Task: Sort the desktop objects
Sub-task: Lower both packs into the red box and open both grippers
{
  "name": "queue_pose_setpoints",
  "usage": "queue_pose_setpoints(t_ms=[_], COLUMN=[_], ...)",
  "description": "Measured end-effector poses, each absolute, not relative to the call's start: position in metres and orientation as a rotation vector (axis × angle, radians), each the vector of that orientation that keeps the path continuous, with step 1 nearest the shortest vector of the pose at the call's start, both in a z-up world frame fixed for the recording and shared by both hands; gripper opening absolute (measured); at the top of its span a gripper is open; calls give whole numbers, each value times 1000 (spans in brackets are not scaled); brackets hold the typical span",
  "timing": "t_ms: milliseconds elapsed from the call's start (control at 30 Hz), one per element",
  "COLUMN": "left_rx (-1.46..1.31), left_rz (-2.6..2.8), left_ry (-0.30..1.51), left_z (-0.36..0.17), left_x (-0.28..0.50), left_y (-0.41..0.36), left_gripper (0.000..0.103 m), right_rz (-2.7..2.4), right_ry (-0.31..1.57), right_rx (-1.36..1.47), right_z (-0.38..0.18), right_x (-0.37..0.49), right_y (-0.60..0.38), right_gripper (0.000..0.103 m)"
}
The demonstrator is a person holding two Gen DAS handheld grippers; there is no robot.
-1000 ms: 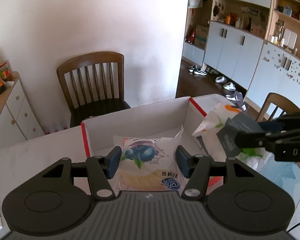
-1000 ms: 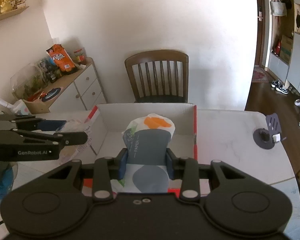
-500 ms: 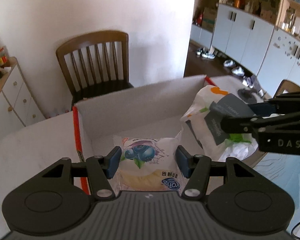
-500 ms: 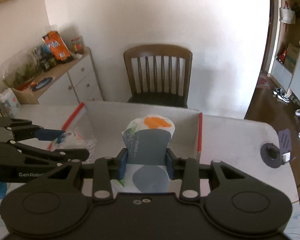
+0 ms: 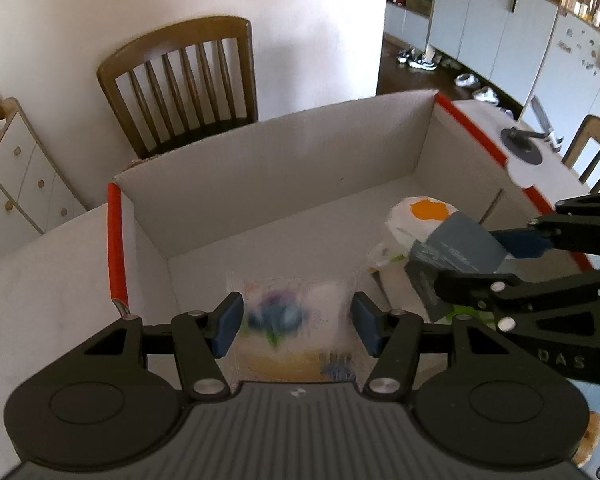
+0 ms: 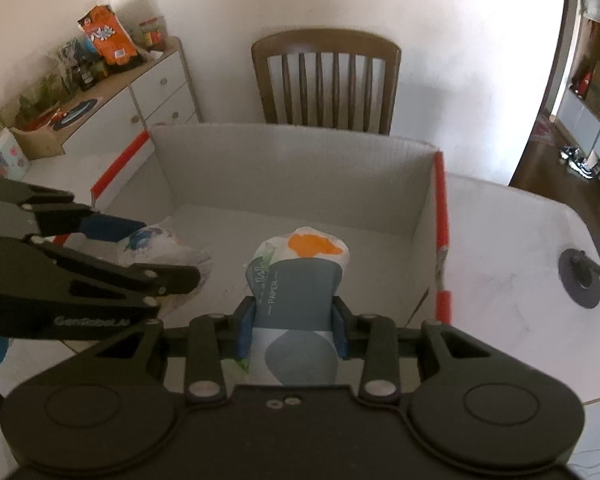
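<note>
Shown together, both hand-held grippers hang over the open white cardboard box (image 5: 284, 168) with red-taped edges (image 5: 116, 240), each carrying a soft packet. Left gripper (image 5: 296, 322): blue pads at a moderate spread, with the blueberry-printed snack packet (image 5: 292, 320) between them; the packet is motion-blurred in the left wrist view, so it cannot be told whether the pads are pressing it or have just let go. Seen from the right wrist view, the same packet (image 6: 160, 248) sits at the tip of the left gripper, low over the left part of the box floor. Right gripper (image 6: 292, 324): pads closed narrowly on the tissue pack (image 6: 296, 280) with grey "PAPER" label and orange patch, the pack projecting forward over the middle of the box and not yet resting on the floor, as far as the views allow.

Step in hand, by judgement: placing both packets inside the box. To do it well, lower each gripper until its packet touches or nearly touches the floor before spreading the pads, since soft wrappers tumble if dropped from height. Keep the two packets side by side, not overlapping; they are near one another already. Hold the fingers clear of the box walls in front of and beside each gripper, and withdraw straight upward so a pad does not drag the wrapper out
</note>
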State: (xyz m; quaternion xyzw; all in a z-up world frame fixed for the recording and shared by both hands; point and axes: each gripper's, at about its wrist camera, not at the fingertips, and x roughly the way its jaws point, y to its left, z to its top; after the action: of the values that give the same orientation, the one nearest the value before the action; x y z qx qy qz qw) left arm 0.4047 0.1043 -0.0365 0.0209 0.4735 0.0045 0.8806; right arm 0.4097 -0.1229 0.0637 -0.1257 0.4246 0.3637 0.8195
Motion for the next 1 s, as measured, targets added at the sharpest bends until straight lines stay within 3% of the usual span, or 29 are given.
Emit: queue_pose_setpoints(t_ms=[267, 367, 500, 633, 1000], left_rx=[26, 2, -5, -19, -33], left_rz=[11, 9, 13, 13, 11], left_ry=[1011, 1010, 1005, 986, 937], left_z=[-44, -43, -43, -37, -16], left_x=[413, 412, 409, 405, 392], left_y=[107, 109, 110, 110, 109], left_gripper=[58, 58, 58, 58, 76], right_rz=[773, 766, 795, 804, 797], right_ry=[940, 945, 949, 938, 901], right_rx=[-285, -309, -341, -348, -312], right_z=[54, 53, 53, 56, 75], right_x=[411, 410, 404, 398, 397], right_y=[-119, -118, -114, -115, -134], right_gripper=[38, 43, 56, 60, 66])
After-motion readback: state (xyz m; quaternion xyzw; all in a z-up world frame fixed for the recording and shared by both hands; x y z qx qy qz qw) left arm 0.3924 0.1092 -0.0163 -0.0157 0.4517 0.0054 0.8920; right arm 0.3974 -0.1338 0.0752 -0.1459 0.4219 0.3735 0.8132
